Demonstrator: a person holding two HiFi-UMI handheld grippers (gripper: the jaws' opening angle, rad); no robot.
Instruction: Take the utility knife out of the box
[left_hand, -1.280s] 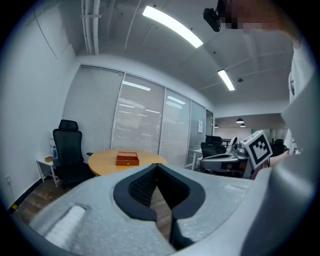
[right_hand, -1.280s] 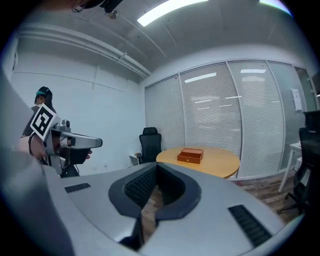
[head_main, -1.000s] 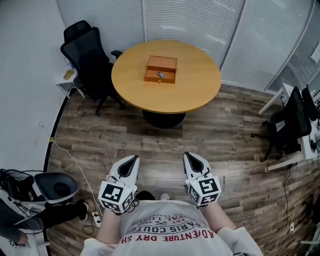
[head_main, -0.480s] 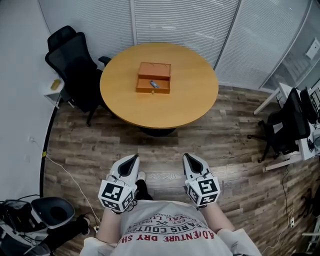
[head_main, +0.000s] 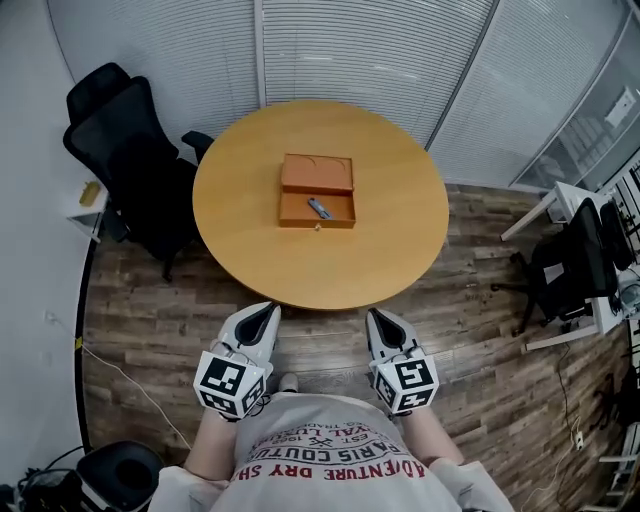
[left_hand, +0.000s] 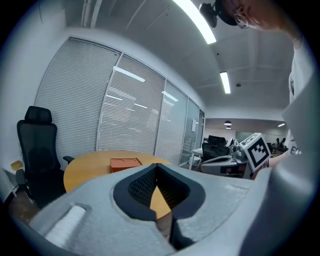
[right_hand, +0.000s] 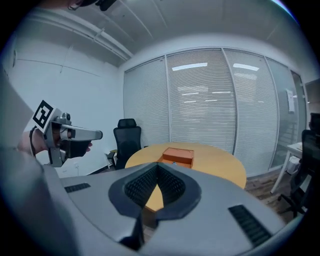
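- An office room closed in by white slatted blinds (head_main: 350, 50) and glass partitions, with a brown plank floor (head_main: 170, 300). A round, light-wood surface (head_main: 250, 240) on a dark central foot stands in the middle of the head view.
- An orange, rectangular hinged box (head_main: 317, 175) lies open near the centre of the surface. Its lid is folded flat to the far side and its tray faces the person.
- The small grey utility knife (head_main: 319, 208) lies slantwise inside the near tray of the box, right of the tray's middle. Nothing touches it.
- A black high-backed office chair (head_main: 120, 150) stands at the surface's left edge, against the white wall. A second dark chair (head_main: 575, 260) stands well apart on the right, beside a white desk (head_main: 555, 200).
- The person, in a grey printed T-shirt (head_main: 320, 460), stands at the near side of the surface and holds one tool in each hand at waist height.
- The left tongs (head_main: 268, 311), white-shelled with a marker cube at the rear, point toward the surface. Their dark ribbed pads meet at the tip and grip nothing.
- The right tongs (head_main: 373, 314), built alike, point the same way beside them. Their pads are also pressed together and empty.
- Both tongs sit just short of the surface's near rim, well apart from the box and the knife.
- The two gripper views each show the orange box beyond the closed pads, on the far side of the wood top.
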